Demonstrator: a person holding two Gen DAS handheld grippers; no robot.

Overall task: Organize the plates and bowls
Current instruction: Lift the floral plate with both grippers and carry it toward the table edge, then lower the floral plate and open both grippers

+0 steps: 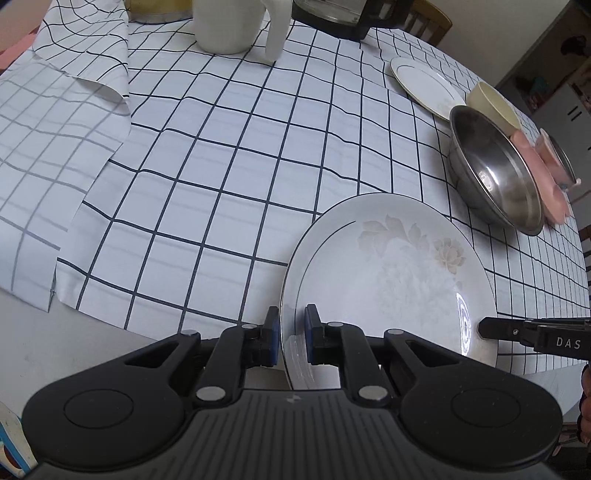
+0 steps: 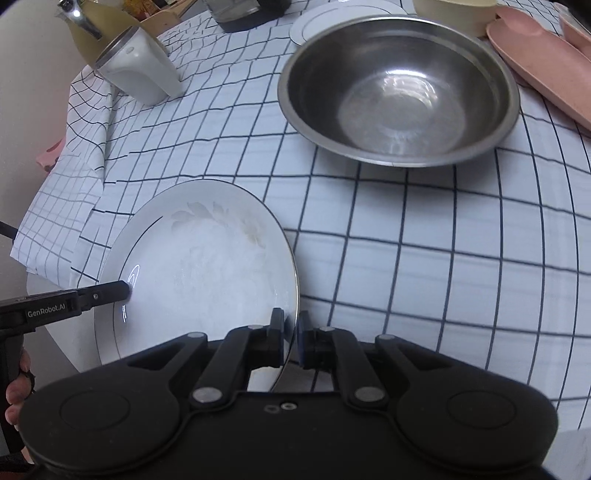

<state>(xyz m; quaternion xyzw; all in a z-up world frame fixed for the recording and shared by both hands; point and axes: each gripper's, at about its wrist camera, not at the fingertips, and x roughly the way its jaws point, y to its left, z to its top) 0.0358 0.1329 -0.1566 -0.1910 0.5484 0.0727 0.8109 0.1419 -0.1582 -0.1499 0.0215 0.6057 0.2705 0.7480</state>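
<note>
A white plate with a faint flower print (image 1: pixel 391 280) lies at the near edge of the checked tablecloth; it also shows in the right wrist view (image 2: pixel 199 266). My left gripper (image 1: pixel 290 338) is shut on its left rim, one pad on each side. My right gripper (image 2: pixel 290 338) is shut on its right rim; its finger shows in the left wrist view (image 1: pixel 491 328). A steel bowl (image 2: pixel 399 88) stands beyond the plate. A second white plate (image 1: pixel 424 83), a cream bowl (image 1: pixel 493 105) and pink dishes (image 2: pixel 539 62) sit farther back.
A white jug (image 1: pixel 229 26) and a black kettle base (image 1: pixel 343 16) stand at the far side. A lidded white container (image 2: pixel 140 70) sits at the left. The tablecloth (image 1: pixel 207 177) is folded and wrinkled at the left, and bare tabletop (image 1: pixel 74 339) shows near it.
</note>
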